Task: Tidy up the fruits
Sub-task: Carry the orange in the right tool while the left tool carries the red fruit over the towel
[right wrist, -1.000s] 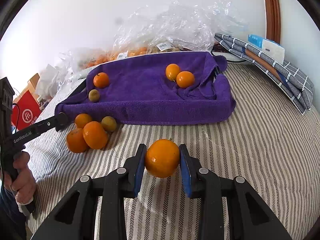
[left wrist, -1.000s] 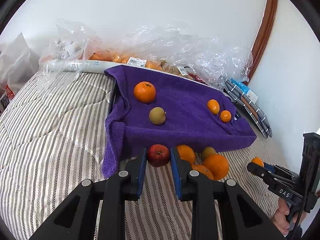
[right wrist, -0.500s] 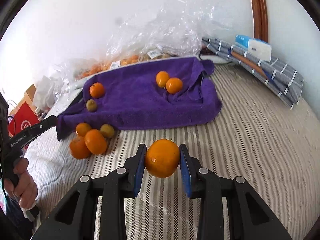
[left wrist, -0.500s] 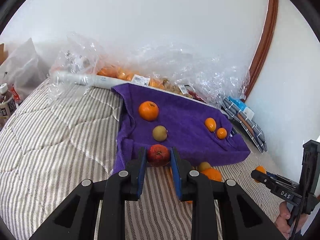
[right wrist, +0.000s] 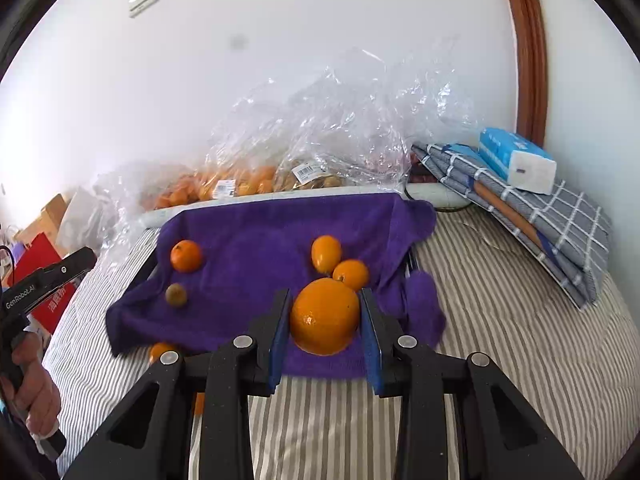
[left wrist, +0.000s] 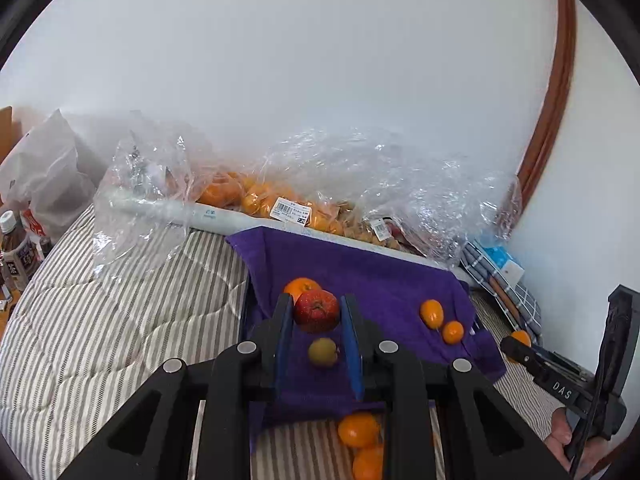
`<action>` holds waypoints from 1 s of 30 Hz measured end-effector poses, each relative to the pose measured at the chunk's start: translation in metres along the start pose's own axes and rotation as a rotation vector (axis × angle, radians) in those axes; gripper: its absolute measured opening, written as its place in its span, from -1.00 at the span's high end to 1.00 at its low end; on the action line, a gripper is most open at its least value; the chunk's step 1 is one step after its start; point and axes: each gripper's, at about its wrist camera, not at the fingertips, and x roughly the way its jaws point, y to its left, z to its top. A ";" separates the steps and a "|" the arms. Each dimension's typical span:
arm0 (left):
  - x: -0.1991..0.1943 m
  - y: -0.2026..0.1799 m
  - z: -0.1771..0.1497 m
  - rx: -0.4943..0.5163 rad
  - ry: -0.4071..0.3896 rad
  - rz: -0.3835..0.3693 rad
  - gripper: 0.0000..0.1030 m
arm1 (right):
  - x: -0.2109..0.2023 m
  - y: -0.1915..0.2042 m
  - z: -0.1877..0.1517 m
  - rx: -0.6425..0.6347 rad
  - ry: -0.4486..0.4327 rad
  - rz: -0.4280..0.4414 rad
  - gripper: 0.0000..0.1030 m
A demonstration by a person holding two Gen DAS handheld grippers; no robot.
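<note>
1. The left gripper [left wrist: 316, 314] is clamped on a red apple [left wrist: 316, 310], held above the near left of the purple towel [left wrist: 380, 276].
2. The right gripper [right wrist: 325, 316] grips an orange [right wrist: 325, 316] over the towel's near edge.
3. Farther on the towel lie a tangerine [right wrist: 186, 255], a small greenish fruit [right wrist: 176, 295] and two kumquats [right wrist: 326, 254].
4. Plastic bags [right wrist: 328, 136] line the far wall.

Left claw [left wrist: 316, 316] clamps red apple [left wrist: 316, 311] above purple towel [left wrist: 372, 280]; green fruit [left wrist: 322, 352] below.
</note>
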 end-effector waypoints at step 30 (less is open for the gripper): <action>0.083 0.005 -0.019 -0.010 0.150 0.005 0.52 | 0.064 -0.017 -0.005 -0.003 0.048 0.004 0.04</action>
